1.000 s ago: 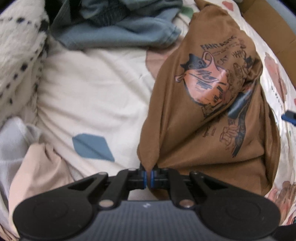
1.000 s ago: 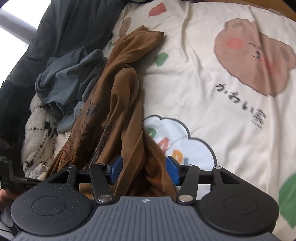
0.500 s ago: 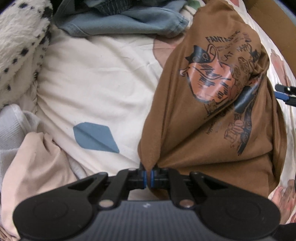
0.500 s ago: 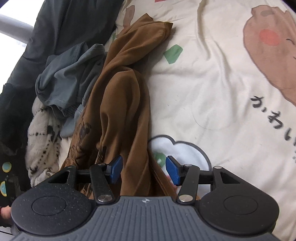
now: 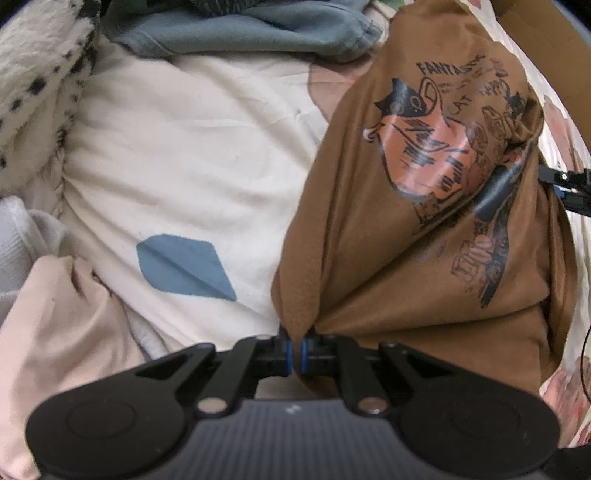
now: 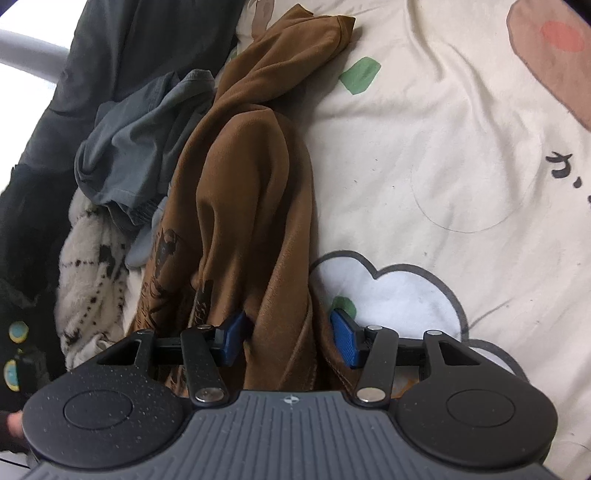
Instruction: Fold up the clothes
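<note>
A brown T-shirt (image 5: 424,229) with a cat print lies bunched on a cream patterned bed sheet (image 5: 184,155). My left gripper (image 5: 296,350) is shut on a pinched corner of its fabric, which rises in a taut fold from the jaws. In the right wrist view the same brown T-shirt (image 6: 255,206) runs up the middle as a long ridge. My right gripper (image 6: 286,338) is open, its blue pads (image 6: 341,338) standing either side of a fold of the shirt. The right gripper's tip shows at the far right edge of the left wrist view.
A grey-blue garment (image 5: 240,29) lies crumpled at the top, with a spotted fluffy white item (image 5: 33,85) at the left and a pale pink garment (image 5: 62,325) at the lower left. A dark garment (image 6: 110,55) lies beyond the grey-blue garment (image 6: 140,147). Bare sheet (image 6: 443,147) spreads to the right.
The right gripper has moved forward along the brown shirt, staying open around the fold. The left gripper has kept its hold while the shirt has shifted slightly closer.
</note>
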Tool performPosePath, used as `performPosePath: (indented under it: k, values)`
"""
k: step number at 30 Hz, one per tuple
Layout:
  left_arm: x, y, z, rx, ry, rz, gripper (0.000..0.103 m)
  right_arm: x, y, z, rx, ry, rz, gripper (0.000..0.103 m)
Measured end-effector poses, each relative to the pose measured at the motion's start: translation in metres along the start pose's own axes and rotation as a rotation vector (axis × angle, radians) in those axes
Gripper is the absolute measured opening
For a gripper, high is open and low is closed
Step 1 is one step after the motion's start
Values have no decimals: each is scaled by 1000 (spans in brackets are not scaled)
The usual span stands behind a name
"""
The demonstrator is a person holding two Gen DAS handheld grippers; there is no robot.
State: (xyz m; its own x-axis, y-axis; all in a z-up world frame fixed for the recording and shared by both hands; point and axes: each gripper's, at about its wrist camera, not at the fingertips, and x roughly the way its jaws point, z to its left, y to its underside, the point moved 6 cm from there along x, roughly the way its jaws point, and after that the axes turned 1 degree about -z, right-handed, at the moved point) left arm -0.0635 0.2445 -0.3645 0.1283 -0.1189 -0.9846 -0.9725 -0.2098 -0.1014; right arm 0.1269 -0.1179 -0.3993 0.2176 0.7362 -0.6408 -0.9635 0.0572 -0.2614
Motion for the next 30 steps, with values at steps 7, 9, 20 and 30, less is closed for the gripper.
performPosePath:
  k: [7, 9, 20, 30]
  values:
    - [-4, 4, 2, 3, 2, 3, 5, 7, -9, -18, 150, -48, -6, 33]
    - [-4, 5, 2, 3, 4, 1, 5, 9, -10, -20, 169, -38, 8, 25]
    - [-12, 10, 5, 9, -4, -1, 5, 3, -12, 8, -1, 123, 42, 5]
    - [-35, 16, 0, 6, 25, -39, 4, -60, -4, -18, -6, 284, 11, 4]
